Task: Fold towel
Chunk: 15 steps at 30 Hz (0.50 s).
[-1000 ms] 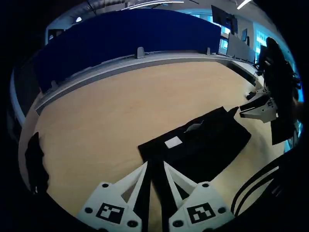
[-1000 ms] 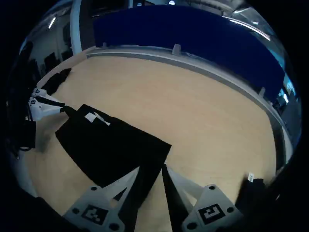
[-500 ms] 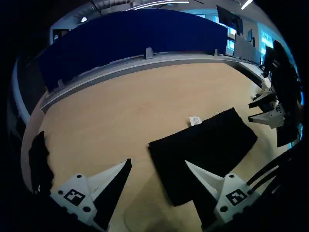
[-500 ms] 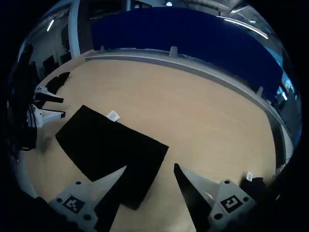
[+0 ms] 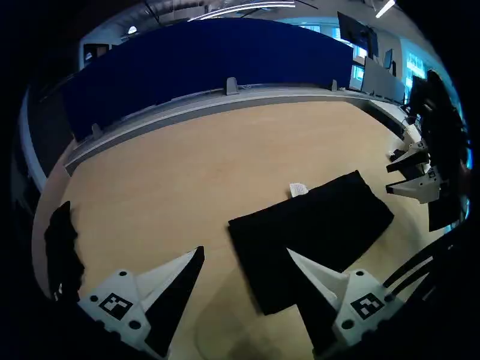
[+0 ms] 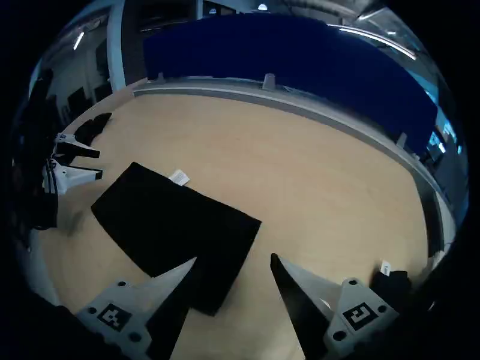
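- While both grippers hang above the table (image 5: 180,162), I note the left gripper (image 5: 245,250) has its fingers spread wide and grips nothing.
- Right gripper (image 6: 233,258): fingers likewise wide apart, empty.
- Black towel (image 5: 312,231) lies flat on the table as a rectangle. In the left gripper view its near corner runs behind the right finger.
- In the right gripper view the towel's near corner sits just ahead of the left finger and reaches into the gap.
- White tag (image 5: 297,189) pokes out at the towel's far edge.
- Dark cloth (image 5: 60,252) lies out beyond the left finger, well apart from the towel.
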Each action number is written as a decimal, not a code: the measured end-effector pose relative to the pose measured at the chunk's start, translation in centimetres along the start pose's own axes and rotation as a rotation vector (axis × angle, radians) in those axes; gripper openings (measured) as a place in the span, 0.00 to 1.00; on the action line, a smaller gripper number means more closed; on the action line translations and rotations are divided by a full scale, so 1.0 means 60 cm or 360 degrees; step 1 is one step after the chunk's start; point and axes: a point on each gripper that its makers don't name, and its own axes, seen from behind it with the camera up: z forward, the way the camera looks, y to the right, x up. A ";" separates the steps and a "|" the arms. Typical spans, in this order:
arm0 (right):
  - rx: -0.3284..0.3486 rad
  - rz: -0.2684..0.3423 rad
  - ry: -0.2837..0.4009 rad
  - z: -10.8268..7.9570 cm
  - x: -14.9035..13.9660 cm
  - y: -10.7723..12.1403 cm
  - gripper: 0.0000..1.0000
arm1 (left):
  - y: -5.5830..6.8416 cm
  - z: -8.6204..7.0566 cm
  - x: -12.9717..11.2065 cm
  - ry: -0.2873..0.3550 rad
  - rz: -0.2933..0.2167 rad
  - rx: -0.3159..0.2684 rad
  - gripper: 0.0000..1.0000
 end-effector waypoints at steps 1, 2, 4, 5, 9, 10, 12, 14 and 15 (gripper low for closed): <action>0.0002 -0.0003 0.0001 -0.003 -0.002 0.000 0.85 | 0.000 -0.005 0.000 0.0004 -0.0008 0.0002 0.91; 0.0003 -0.0005 0.0002 -0.005 -0.003 0.000 0.85 | 0.000 -0.009 -0.001 0.0007 -0.0016 0.0004 0.91; 0.0009 -0.0013 0.0004 -0.010 -0.007 -0.001 0.85 | -0.002 -0.019 -0.002 0.0016 -0.0034 0.0010 0.92; 0.0012 -0.0017 0.0004 -0.013 -0.008 -0.001 0.85 | -0.003 -0.024 -0.002 0.0021 -0.0043 0.0014 0.92; 0.0050 -0.0042 0.0003 -0.022 -0.016 -0.007 0.85 | -0.008 -0.047 -0.011 0.0023 -0.0074 0.0044 0.91; 0.0062 -0.0050 0.0002 -0.025 -0.018 -0.009 0.85 | -0.010 -0.054 -0.015 0.0022 -0.0081 0.0055 0.92; 0.0085 -0.0065 0.0001 -0.029 -0.021 -0.014 0.85 | -0.012 -0.066 -0.022 0.0021 -0.0093 0.0071 0.92; 0.0110 -0.0083 0.0004 -0.034 -0.023 -0.020 0.85 | -0.013 -0.079 -0.030 0.0019 -0.0106 0.0084 0.91; 0.0119 -0.0093 0.0005 -0.036 -0.023 -0.022 0.86 | -0.013 -0.085 -0.034 0.0018 -0.0112 0.0091 0.92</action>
